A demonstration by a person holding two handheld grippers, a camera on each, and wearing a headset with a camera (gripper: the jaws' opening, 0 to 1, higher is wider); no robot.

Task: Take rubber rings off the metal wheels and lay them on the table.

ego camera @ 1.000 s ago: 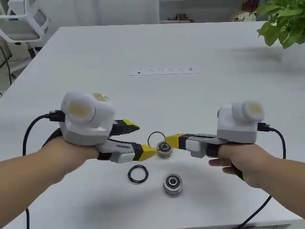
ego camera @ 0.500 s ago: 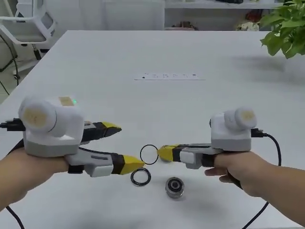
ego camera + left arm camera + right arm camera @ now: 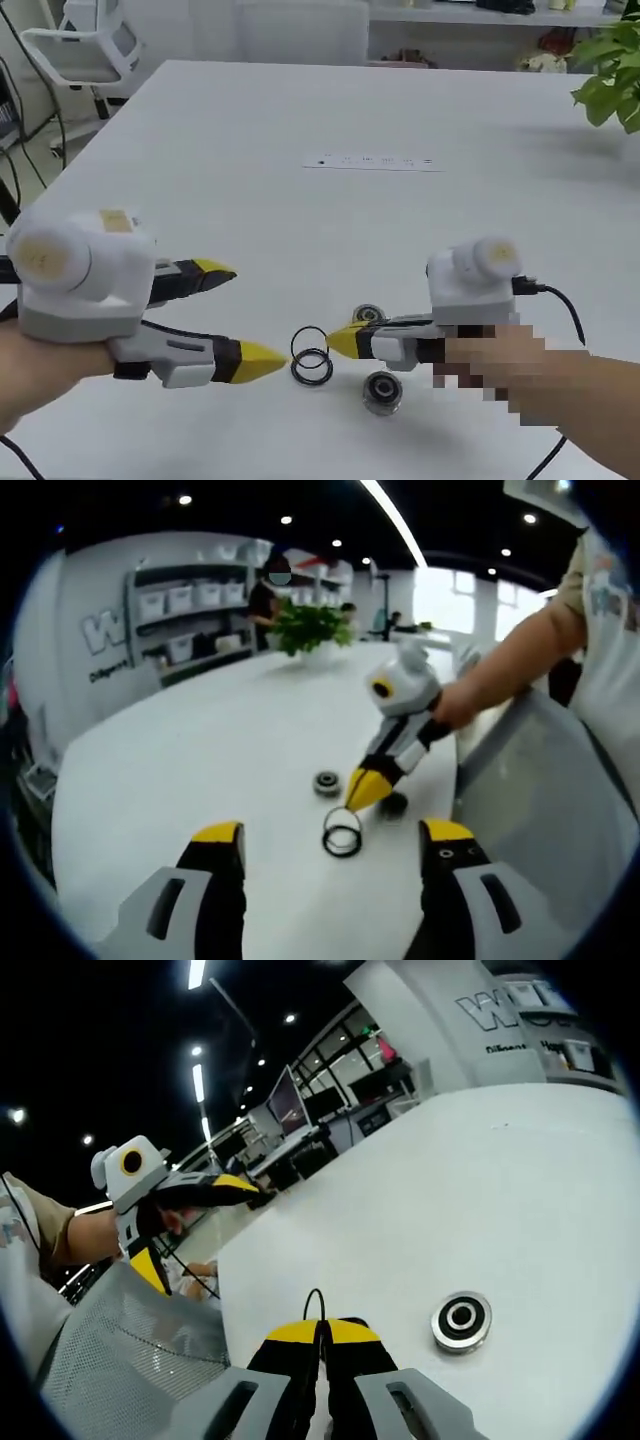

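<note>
Our right hand-held gripper (image 3: 335,342) pinches a rubber ring (image 3: 309,340); left hand-held gripper (image 3: 250,314) spread; dropped high, it could bounce off the worktop (image 3: 400,220).

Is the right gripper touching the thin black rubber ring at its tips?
Touching. Right gripper view: the right gripper is shut, the thin black rubber ring pinched between its yellow tips.

This is an open-plan office. A long white table (image 3: 250,130) carries what may be a strip of sockets (image 3: 372,162) set into its top, with a white mesh office chair (image 3: 85,45) at its far corner and a leafy plant (image 3: 308,632) at its far side. Shelves (image 3: 190,615) of storage boxes line a wall bearing large letters (image 3: 105,635). Computer screens (image 3: 285,1100) stand on desks beyond, and strip lights (image 3: 395,520) run along a dark ceiling.
</note>
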